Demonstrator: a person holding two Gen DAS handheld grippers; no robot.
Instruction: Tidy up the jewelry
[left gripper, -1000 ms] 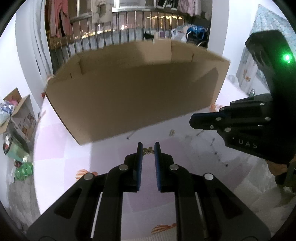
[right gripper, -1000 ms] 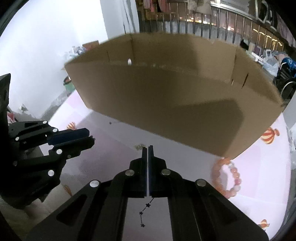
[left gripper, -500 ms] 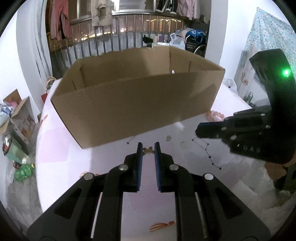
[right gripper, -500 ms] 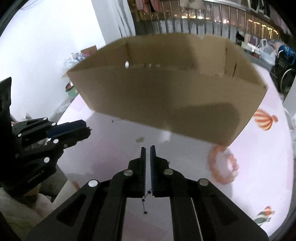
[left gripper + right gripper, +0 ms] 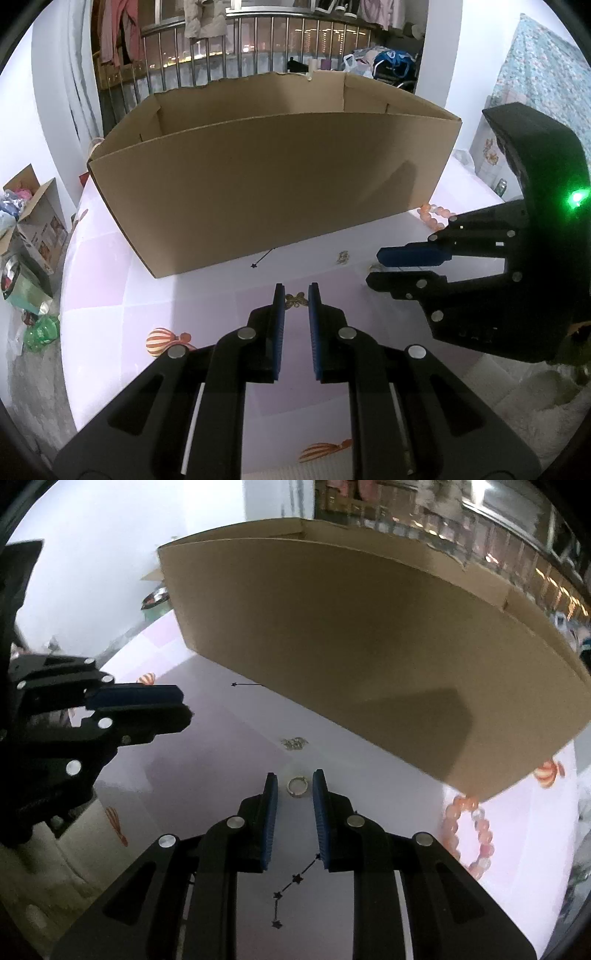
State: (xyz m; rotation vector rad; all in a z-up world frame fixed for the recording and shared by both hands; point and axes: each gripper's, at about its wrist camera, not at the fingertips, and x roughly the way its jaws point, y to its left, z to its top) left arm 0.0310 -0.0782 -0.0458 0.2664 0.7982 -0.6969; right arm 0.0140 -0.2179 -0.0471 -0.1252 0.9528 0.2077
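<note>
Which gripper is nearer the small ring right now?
Right. The right gripper has the ring between its opening fingers, untouched; the left gripper sits off to the side, framing a butterfly charm.

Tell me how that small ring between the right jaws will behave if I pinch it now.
The ring lies flat on the smooth tablecloth, so closing pads may skid it sideways. It looks thin and rigid: probably light, hard to catch. If tipped on edge, it could roll.

Both wrist cameras are looking steeply down, close to the tabletop (image 5: 207, 295), each facing the cardboard box (image 5: 273, 184); both are sharing it.
</note>
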